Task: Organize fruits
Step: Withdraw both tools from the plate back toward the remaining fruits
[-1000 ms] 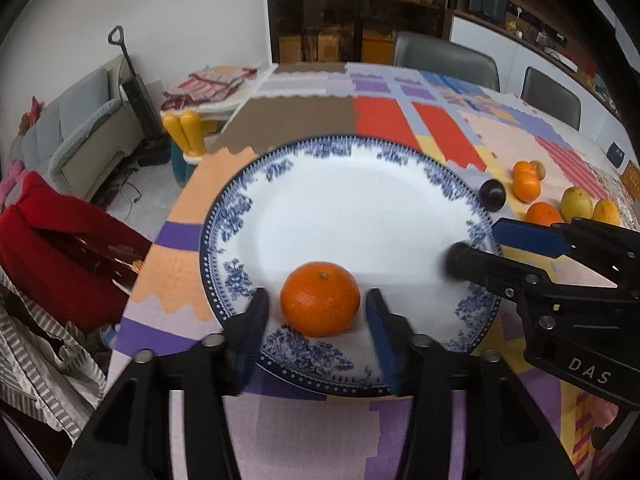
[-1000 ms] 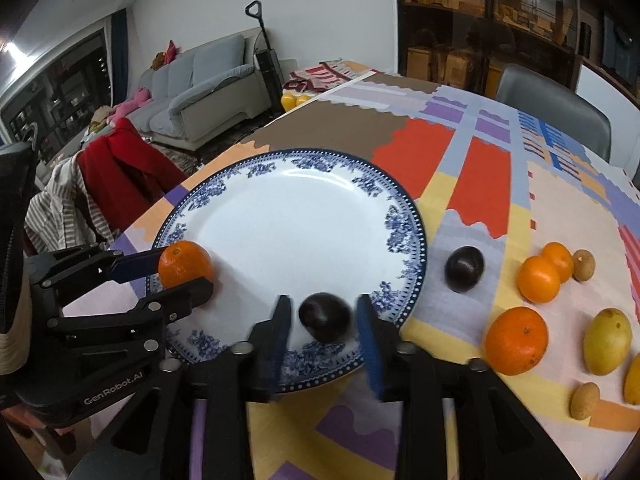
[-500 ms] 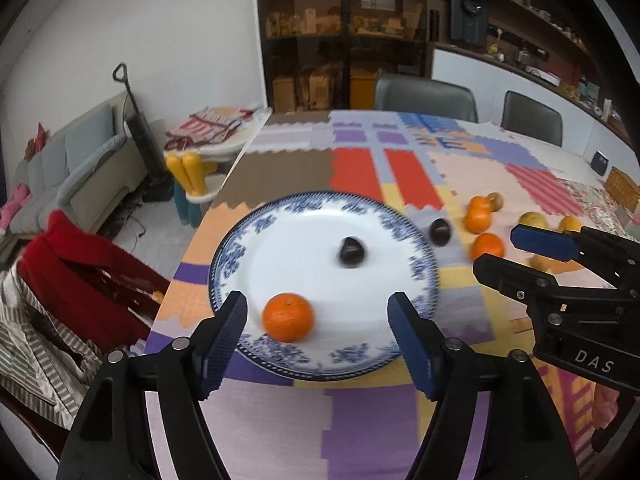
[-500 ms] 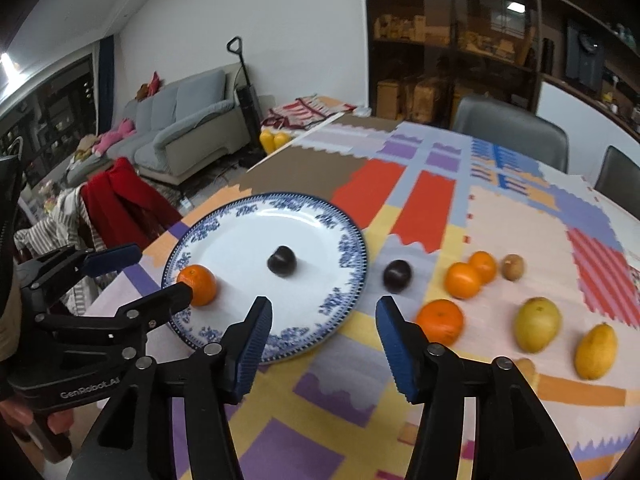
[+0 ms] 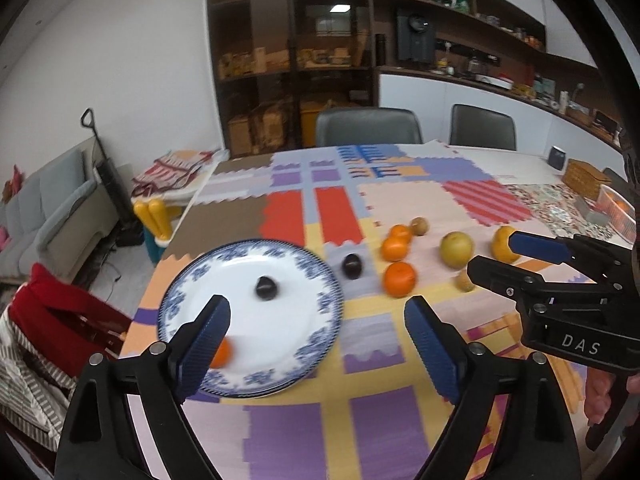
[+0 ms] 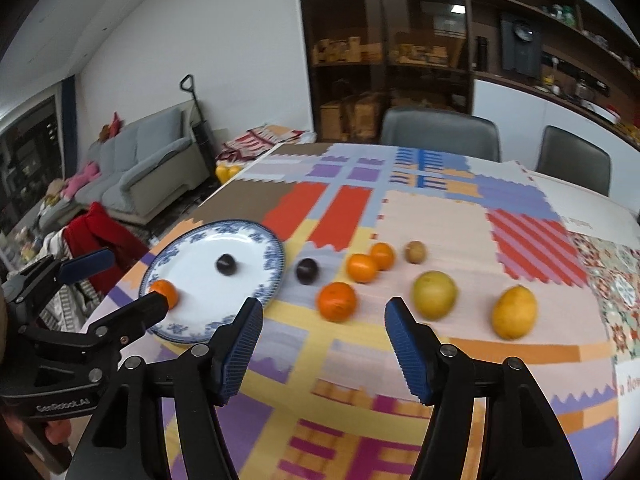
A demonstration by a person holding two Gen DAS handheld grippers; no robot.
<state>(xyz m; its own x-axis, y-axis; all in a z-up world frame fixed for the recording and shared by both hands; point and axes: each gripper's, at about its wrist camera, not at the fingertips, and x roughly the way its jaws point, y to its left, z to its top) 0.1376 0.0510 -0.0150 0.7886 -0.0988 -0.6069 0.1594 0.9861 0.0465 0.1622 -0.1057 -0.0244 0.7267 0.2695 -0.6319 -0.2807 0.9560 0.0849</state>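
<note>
Both grippers have lifted off the plate (image 5: 320,280), jaws opening and empty, orange (image 6: 165,292) and plum (image 6: 226,264) left behind.

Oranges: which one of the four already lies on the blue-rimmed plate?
The orange at the plate's near-left rim, by the left gripper. The other three oranges lie on the tablecloth, right of the plate.

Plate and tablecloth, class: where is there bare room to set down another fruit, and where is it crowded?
The plate has bare white between the dark plum and its right rim. The cloth in front of the large orange is free. It is crowded where the oranges, kiwi and pear cluster.
</note>
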